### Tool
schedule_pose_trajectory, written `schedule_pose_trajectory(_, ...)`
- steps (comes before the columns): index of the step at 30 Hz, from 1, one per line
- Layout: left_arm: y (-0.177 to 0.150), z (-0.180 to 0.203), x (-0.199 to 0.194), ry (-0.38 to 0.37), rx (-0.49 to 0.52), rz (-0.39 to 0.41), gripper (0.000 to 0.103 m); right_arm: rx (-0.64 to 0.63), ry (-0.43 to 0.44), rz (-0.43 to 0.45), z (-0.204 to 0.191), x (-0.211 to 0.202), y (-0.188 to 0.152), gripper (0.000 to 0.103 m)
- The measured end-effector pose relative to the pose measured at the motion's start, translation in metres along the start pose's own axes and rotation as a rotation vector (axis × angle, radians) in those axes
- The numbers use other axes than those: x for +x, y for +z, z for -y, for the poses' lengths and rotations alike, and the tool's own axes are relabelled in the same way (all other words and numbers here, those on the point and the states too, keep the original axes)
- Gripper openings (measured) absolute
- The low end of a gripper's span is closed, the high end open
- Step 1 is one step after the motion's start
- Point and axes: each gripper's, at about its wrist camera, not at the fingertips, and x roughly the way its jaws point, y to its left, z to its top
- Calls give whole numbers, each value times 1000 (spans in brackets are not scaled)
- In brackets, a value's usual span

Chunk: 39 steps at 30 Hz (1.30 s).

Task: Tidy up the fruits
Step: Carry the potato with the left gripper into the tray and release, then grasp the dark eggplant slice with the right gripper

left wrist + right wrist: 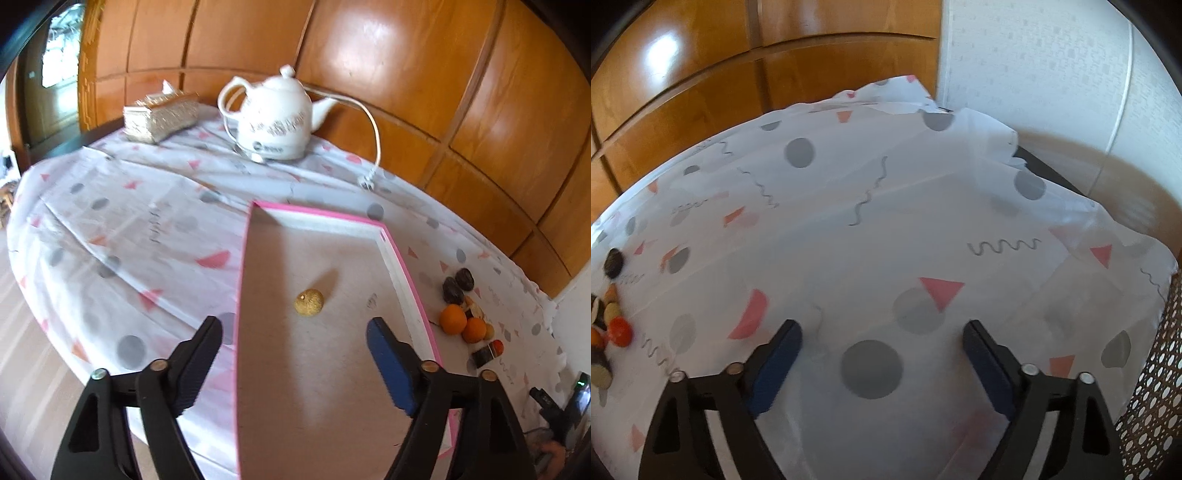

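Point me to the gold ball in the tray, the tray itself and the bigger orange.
gold ball (309, 302): left wrist view, centre of its glittery surface.
tray (406, 275): left wrist view, on its pink right rim.
bigger orange (453, 319): left wrist view, middle of its skin.

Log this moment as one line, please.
left gripper: open over tray | golden fruit in tray | right gripper: open, empty

Both hand-held grippers (294, 334) (882, 338) agape, empty.
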Motion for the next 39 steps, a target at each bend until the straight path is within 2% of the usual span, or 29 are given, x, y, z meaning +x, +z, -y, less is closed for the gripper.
schedule_pose_trajectory(2, 1, -6, -5, 7, -16, 13, 88, -18, 27, 14, -7, -7, 0, 85)
schedule_pose_trajectory(9, 0, -21, -10, 26, -71, 22, 89, -120, 148, 72, -39, -34, 5, 84)
schedule_pose_trajectory(18, -3, -35, -9, 57, -122, 0, 89, -270, 360, 47, -97, -52, 3, 77)
schedule_pose_trajectory(31, -6, -46, -9, 91, -150, -12, 89, -451, 554, -5, -168, -72, -15, 77)
schedule_pose_trajectory(34, -8, -45, -10, 89, -148, -16, 89, -512, 590, -25, -188, -74, -21, 77)
schedule_pose_trajectory(37, -10, -41, -9, 91, -127, -23, 89, -596, 586, -36, -210, -71, -28, 76)
schedule_pose_trajectory(39, -9, -42, -10, 87, -134, -24, 89, -633, 573, -52, -221, -67, -32, 70)
